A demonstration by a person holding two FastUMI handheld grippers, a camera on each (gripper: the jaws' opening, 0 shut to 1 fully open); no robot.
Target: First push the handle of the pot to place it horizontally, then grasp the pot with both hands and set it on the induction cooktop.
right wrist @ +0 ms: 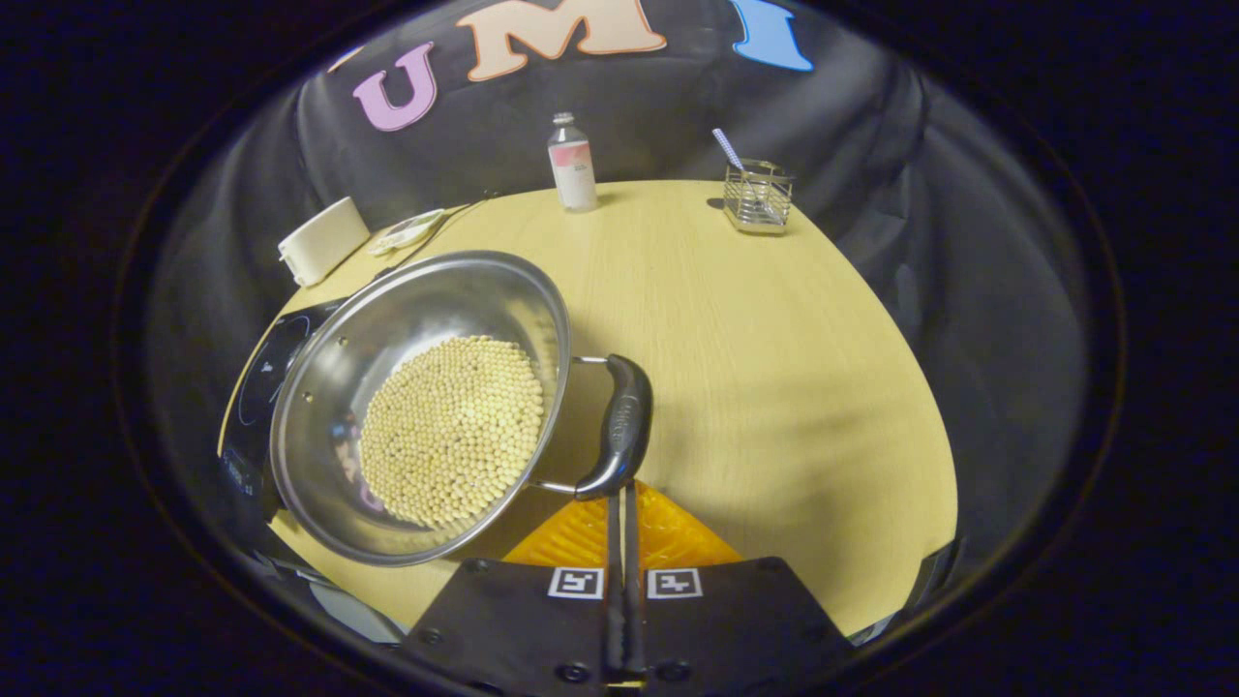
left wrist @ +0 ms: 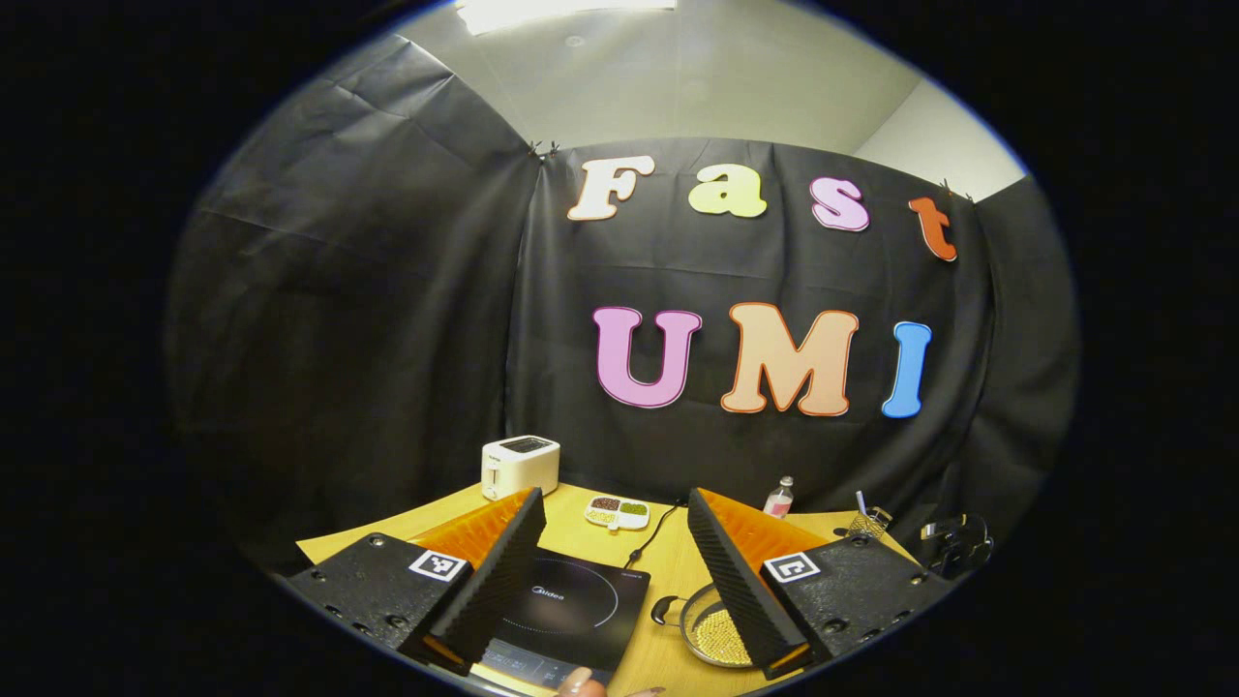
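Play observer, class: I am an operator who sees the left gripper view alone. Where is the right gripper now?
Observer: The right gripper is shut, with its tips at the end of the pot's near handle.
Operator: Is it gripping that handle?
Observer: No. Its fingers are closed on each other, and the handle lies just past their tips.
Operator: How does that handle sit?
Observer: It sticks out sideways from the rim of the pot on two wire arms.
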